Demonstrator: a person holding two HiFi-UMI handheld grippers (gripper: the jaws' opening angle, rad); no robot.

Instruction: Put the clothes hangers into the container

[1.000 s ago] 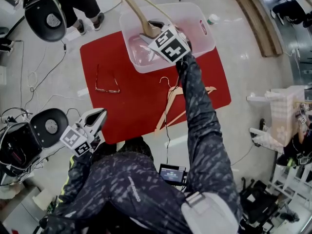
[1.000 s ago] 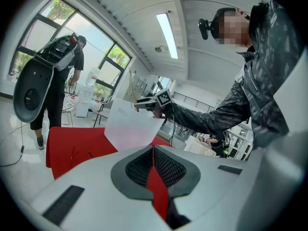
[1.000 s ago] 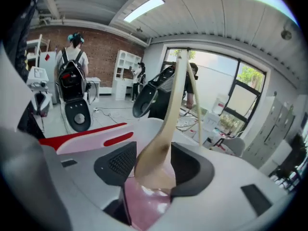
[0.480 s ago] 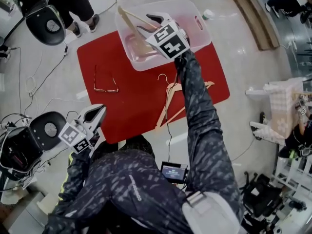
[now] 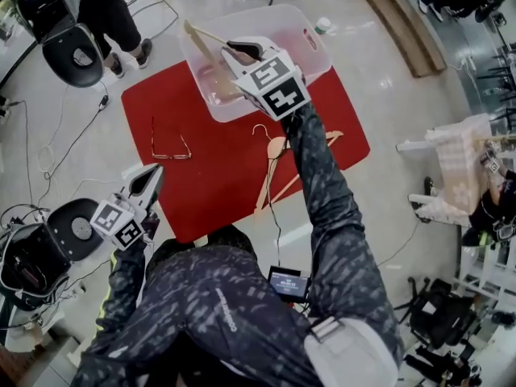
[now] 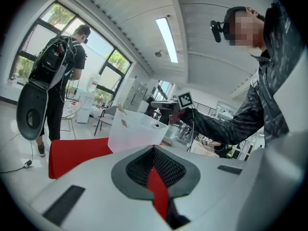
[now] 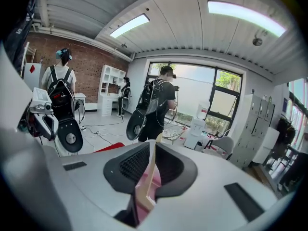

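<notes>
A clear plastic container [image 5: 318, 55] stands at the far edge of the red mat [image 5: 218, 176]. A wooden hanger [image 5: 211, 63] lies slanted inside it, one end poking over the left rim. My right gripper [image 5: 240, 49] hovers over the container. Its jaws are closing, nearly together, and a pale strip of that hanger [image 7: 144, 186] runs through the slit, pinched between them. A second wooden hanger [image 5: 267, 180] lies flat on the mat, partly under my right sleeve. My left gripper [image 5: 151, 176] is shut and empty, low at the mat's near-left corner, pointing at the container [image 6: 134, 129].
A thin dark wire frame [image 5: 172, 156] lies on the mat's left part. A person with a backpack [image 5: 113, 14] stands beyond the far-left corner beside a black round seat [image 5: 72, 55]. Cables and black gear [image 5: 32, 256] crowd the left floor. A white rack [image 5: 459, 176] stands at right.
The hanger has dropped from standing steeply above the container to leaning low on its left rim. The right gripper has stayed over the container and its jaws have narrowed. The left gripper has barely moved.
</notes>
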